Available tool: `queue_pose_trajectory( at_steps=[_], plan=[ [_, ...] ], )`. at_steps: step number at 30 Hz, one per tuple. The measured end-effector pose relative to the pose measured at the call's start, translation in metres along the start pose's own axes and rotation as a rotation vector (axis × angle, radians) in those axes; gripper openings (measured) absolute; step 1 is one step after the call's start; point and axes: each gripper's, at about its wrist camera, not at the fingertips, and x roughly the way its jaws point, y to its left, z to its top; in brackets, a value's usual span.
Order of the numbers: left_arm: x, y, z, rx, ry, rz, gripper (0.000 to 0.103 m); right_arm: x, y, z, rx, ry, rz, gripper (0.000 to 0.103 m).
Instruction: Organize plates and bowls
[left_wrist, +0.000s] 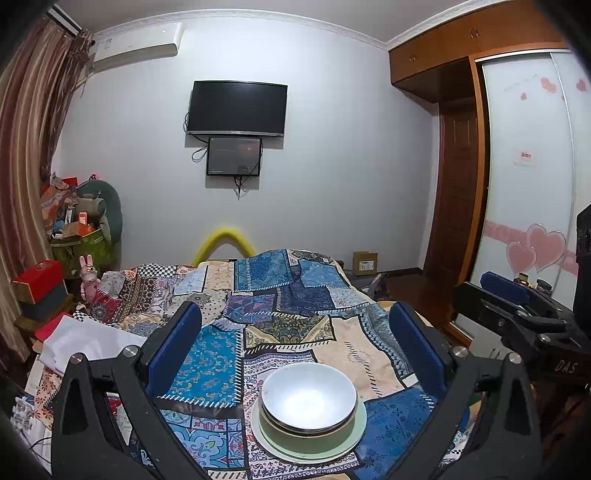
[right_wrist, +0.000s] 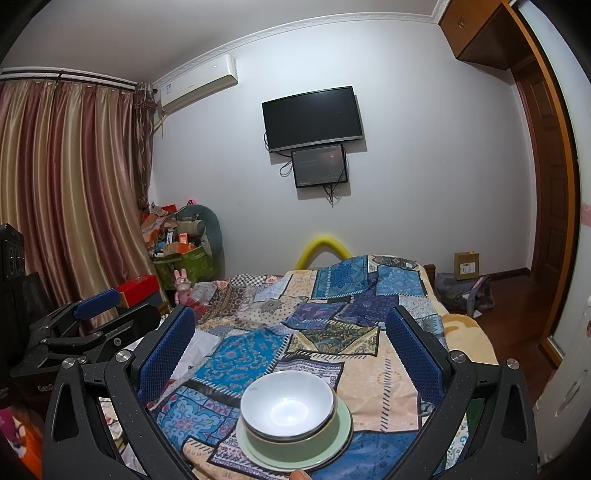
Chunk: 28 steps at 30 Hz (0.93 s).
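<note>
**Stack assembled on quilt; both grippers clear of it**

Landmark: the dish stack, on the patchwork quilt (left_wrist: 280, 332) that covers the bed.

Stack, top down: white bowl (left_wrist: 308, 395) nested in a green bowl (left_wrist: 314, 432); a dark rim line shows between them, possibly a third bowl, cannot tell. Under these a pale green plate (left_wrist: 360, 421), and beneath it a white plate (left_wrist: 266, 443) whose edge shows only at the near-left side. All appear roughly concentric and upright, no visible tilt.

Left gripper (left_wrist: 295, 347): released, blue pads spread wide, nothing between them. It hangs above and behind the stack, not touching it.

Right gripper (right_wrist: 291, 347): likewise released and empty, pads well apart, held over the stack without contact. In the left wrist view it shows to the right of the stack; in the right wrist view the left one shows to the left of the stack.

Beyond the stack: wall-mounted TV (left_wrist: 236, 109) on the far wall. No loose plates or bowls are visible elsewhere on the quilt.

Judgement: the stacking step looks finished or nearly so; the task seems close to its end. If any move is left, it calls for a check of centring, or for closing one gripper on the plate rim to shift the whole stack. Risk: the soft quilt gives uneven support, so a nudge could tip the bowls.
</note>
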Motion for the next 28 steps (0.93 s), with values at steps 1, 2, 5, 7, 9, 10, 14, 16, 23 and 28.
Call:
queue_pose_trajectory(
  at_steps=[1,2,5,7,9,10,14,16,23,28],
  plan=[
    [-0.0007,-0.0005,0.0001,0.002,-0.002,0.001,0.103,0.0002,-0.0002,-0.0001,-0.001,0.000,0.000,0.103],
    [-0.0013,-0.0011,-0.0003,0.004,-0.006,0.001,0.103,0.0000,-0.0002,0.0001,-0.001,0.001,0.000,0.103],
    [-0.0023,-0.0009,0.0004,0.005,-0.007,-0.007,0.103,-0.0006,-0.0006,0.0009,0.000,0.004,0.000,0.103],
    [-0.0028,-0.0015,0.0007,0.006,-0.010,-0.005,0.103,-0.0001,-0.0007,0.0007,-0.001,0.003,-0.001,0.103],
    [-0.0036,-0.0016,0.0008,0.005,-0.012,-0.003,0.103,-0.0003,-0.0007,0.0008,-0.001,0.002,-0.001,0.103],
    [-0.0038,-0.0017,0.0011,0.003,-0.014,-0.002,0.103,0.0001,-0.0008,0.0007,-0.001,0.002,-0.002,0.103],
    [-0.0035,-0.0022,0.0009,0.003,-0.007,-0.009,0.103,0.0002,-0.0011,0.0004,-0.002,0.004,-0.002,0.103],
    [-0.0025,-0.0021,0.0013,0.000,-0.002,-0.006,0.103,0.0006,-0.0020,-0.0005,-0.002,0.006,-0.002,0.103],
    [-0.0022,-0.0020,0.0027,-0.005,-0.003,-0.012,0.103,0.0007,-0.0022,-0.0010,-0.003,0.008,-0.003,0.103],
    [-0.0005,0.0000,0.0025,-0.013,0.007,-0.016,0.103,0.0027,-0.0016,-0.0011,-0.004,0.012,-0.006,0.103]
  ],
)
